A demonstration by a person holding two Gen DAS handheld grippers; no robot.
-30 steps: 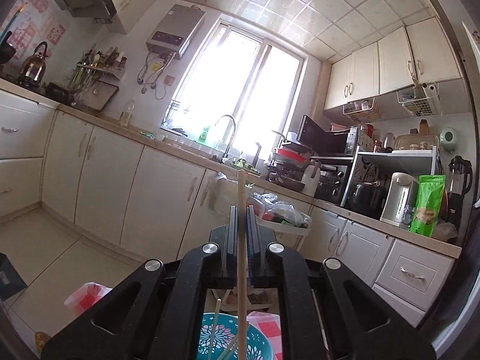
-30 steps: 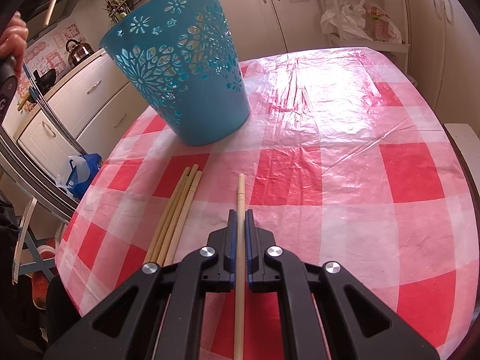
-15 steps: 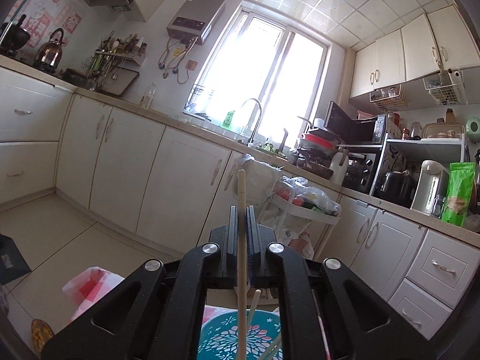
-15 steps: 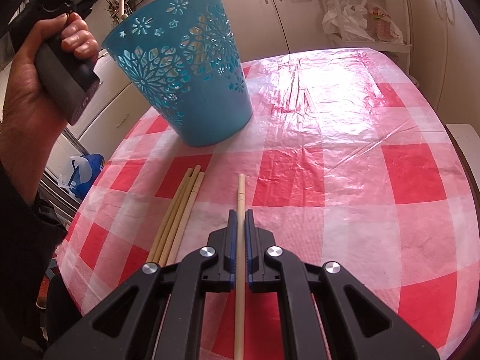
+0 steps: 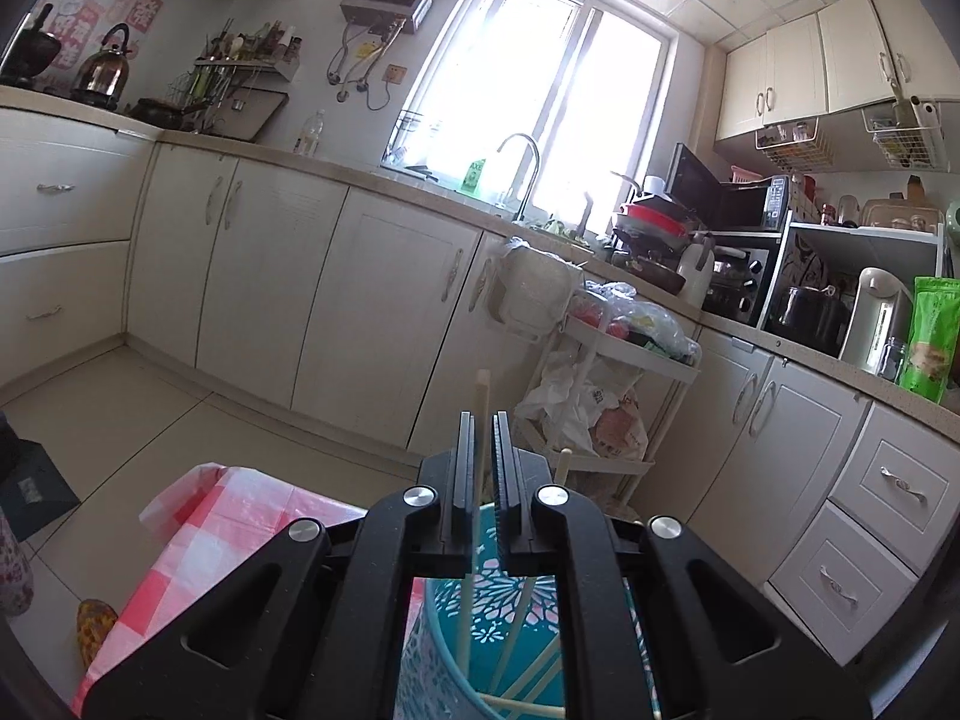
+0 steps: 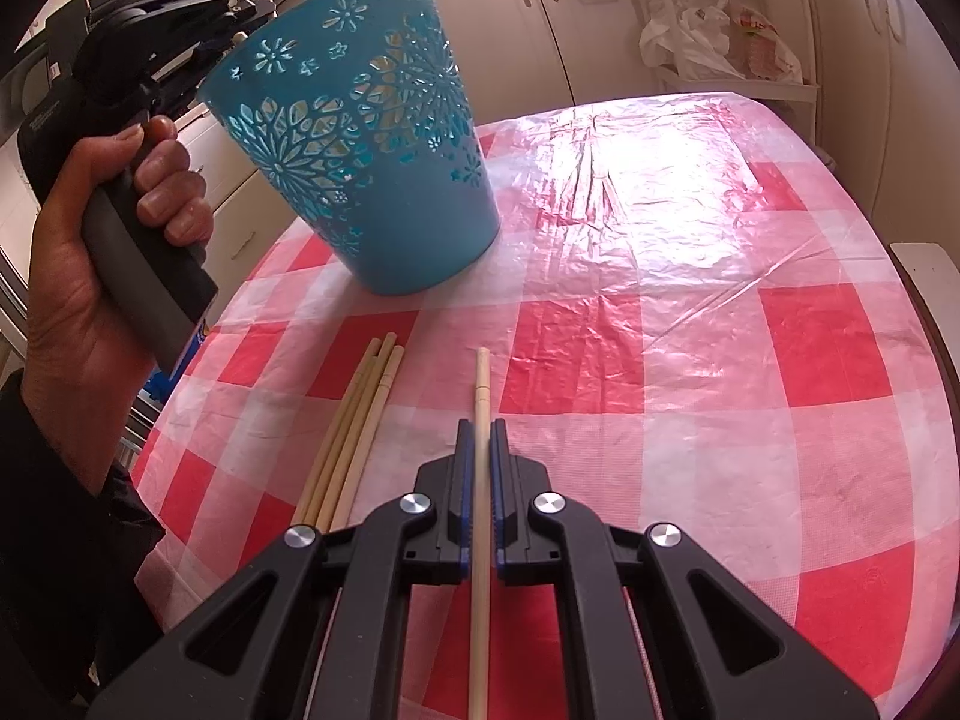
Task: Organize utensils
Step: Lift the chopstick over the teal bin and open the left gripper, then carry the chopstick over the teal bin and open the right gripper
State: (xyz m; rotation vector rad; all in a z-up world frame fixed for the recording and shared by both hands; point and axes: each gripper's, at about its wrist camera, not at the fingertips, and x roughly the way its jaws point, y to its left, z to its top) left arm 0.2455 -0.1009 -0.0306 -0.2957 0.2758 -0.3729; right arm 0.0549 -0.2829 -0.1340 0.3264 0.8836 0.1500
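Wooden chopstick (image 5: 481, 414) slips between my left gripper's (image 5: 482, 441) parted fingers into the teal basket (image 6: 366, 138); this drop looks nearly finished. My right gripper (image 6: 480, 450) pinches another chopstick (image 6: 480, 384) just above the tabletop (image 6: 690, 300), and should carry it there next. Three loose chopsticks (image 6: 354, 426) wait beside it; the basket's bottom is cut off.

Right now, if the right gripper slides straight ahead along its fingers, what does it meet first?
Most likely nothing: beyond the right gripper and its held chopstick lies bare checked tablecloth. The blue basket stands ahead-left, probably off that line; depth is uncertain.
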